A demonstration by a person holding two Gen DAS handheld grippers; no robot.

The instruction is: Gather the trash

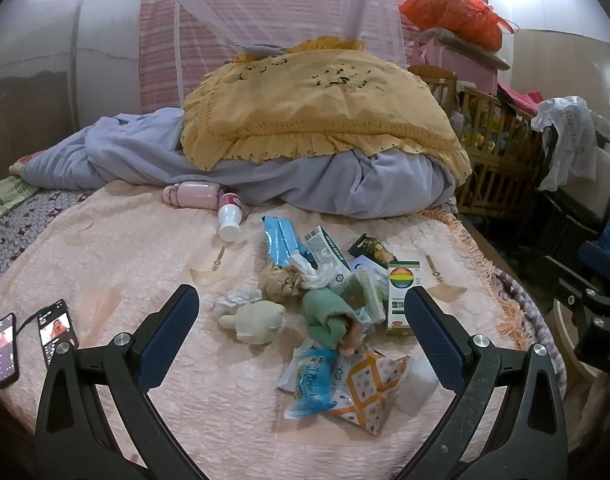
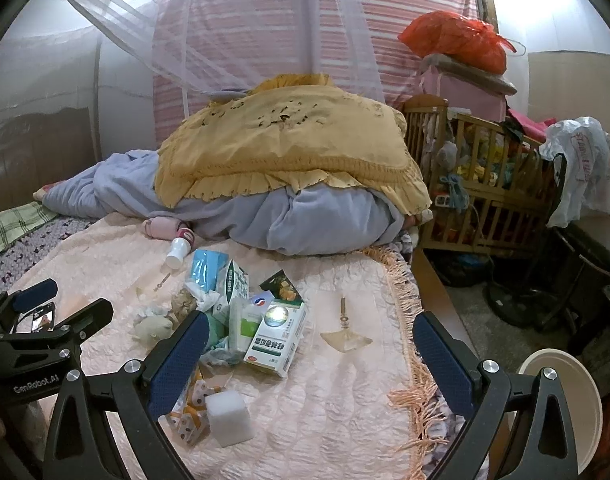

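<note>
1. Pale peach quilted bedspread point(image 1: 117, 248), puckered and fringed along its edge, spread over the bed and carrying a loose heap of trash near the fringed side.
2. Nothing collected yet, judging by the heap: every piece lying on the bedspread, none held, whole task left to do.
3. Left gripper point(image 1: 301, 312) hovering just short of the heap, jaws spread wide and empty, dark blue textured pads point(image 1: 167, 338) facing inward.
4. Right gripper point(image 2: 311, 344) likewise spread wide with nothing between the jaws, aimed at bare bedspread just beside the heap.
5. Round cream bin point(image 2: 561, 404) standing on the floor off the fringed edge, near the right gripper; probably the destination, contents not visible.
6. Crinkly foil and plastic in the heap: shiny blue wrapper point(image 1: 281, 240), blue-and-white wipes pack point(image 1: 311, 380), orange-patterned packet point(image 1: 369, 396), all flat, limp, likely slippery.
7. Stiffer cardboard: medicine box point(image 2: 275, 340) with green stripe, lying flat; a taller carton point(image 2: 237, 284) behind it.
8. Soft, crushable bits: crumpled white tissue point(image 1: 235, 300), white foam cube point(image 2: 229, 420) with clean square edges at the near end.
9. Mixed in, probably not trash: cream plush toy point(image 1: 255, 320), green cloth point(image 1: 327, 316); white bottle point(image 1: 229, 220) lying on its side apart from the heap.
10. Two phones point(image 1: 29, 340) resting at the far left of the bedspread, well apart from the trash.
</note>
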